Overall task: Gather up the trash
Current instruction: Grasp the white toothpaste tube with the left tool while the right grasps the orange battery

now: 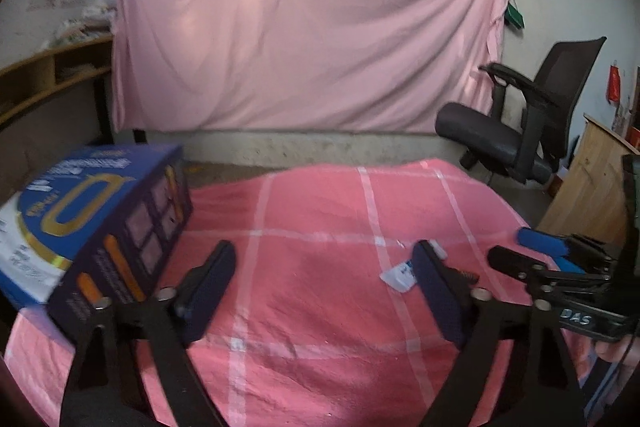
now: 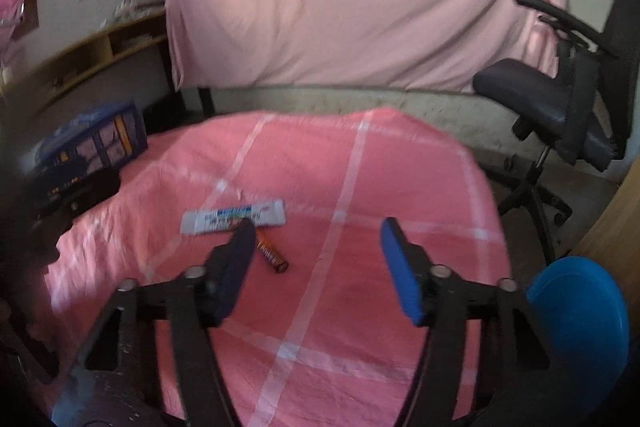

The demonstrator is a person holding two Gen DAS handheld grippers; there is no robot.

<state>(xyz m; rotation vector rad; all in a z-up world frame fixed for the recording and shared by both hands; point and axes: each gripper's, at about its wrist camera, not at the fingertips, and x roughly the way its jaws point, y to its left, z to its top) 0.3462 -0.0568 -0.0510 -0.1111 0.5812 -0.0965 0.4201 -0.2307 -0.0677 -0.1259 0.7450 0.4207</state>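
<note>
Both views are dim and soft, with an even pinkish cast and no glare. Motion blur smears details, worst at left. Fisheye bending darkens the corners

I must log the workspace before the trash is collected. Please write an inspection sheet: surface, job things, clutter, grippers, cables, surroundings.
Surface: pink cloth with white stripes, covering the table.
Job's things: white wrapper lying flat; small orange-brown tube just in front of it, apart from it.
Clutter: blue box at the left edge; blue disc at the right edge.
Grippers: left gripper open, nothing between its fingers; right gripper open, nothing held, left finger near the tube.
Cables: nothing seen.
Surroundings: pink sheet hung on the wall, office chair, wooden shelf.
</note>
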